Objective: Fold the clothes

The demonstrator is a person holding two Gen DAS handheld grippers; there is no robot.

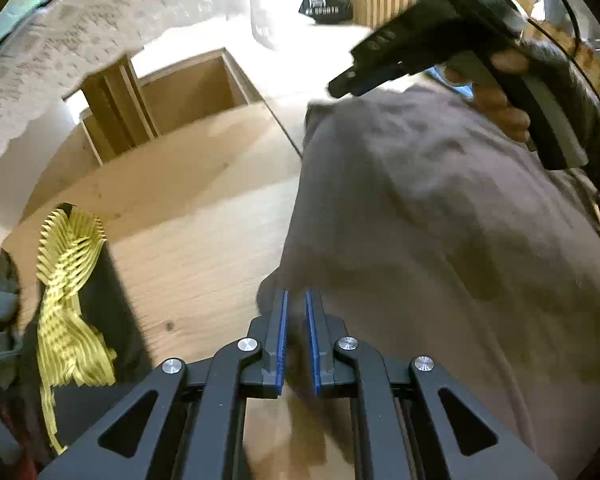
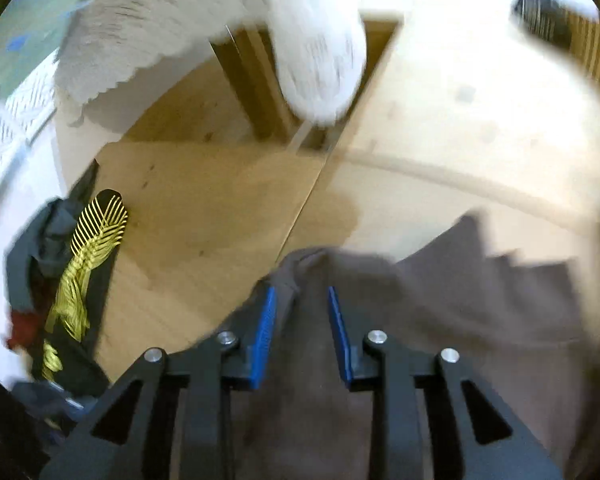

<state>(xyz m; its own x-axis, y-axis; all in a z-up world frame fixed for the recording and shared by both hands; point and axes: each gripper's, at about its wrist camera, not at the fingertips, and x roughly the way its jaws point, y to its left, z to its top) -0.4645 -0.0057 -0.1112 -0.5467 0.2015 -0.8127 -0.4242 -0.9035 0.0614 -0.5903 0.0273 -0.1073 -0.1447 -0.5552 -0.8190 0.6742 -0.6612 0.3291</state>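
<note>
On the wooden bench [image 1: 204, 264], a grey-brown garment [image 1: 440, 240] lay spread over the right half, its long axis running near to far and one corner [image 1: 320, 112] pointing far. The left tool [image 1: 296, 344] stood with its jaws narrowly parted about the near left edge; whether cloth was pinched could not be told. The right tool [image 2: 302, 332] stood spread astride a bunched fold [image 2: 300, 264] of the same cloth. The fabric appeared soft, limp and light, likely to sag; edges and corners looked the best holds. A dark garment with yellow leaf print [image 1: 68, 300] lay at left.
</note>
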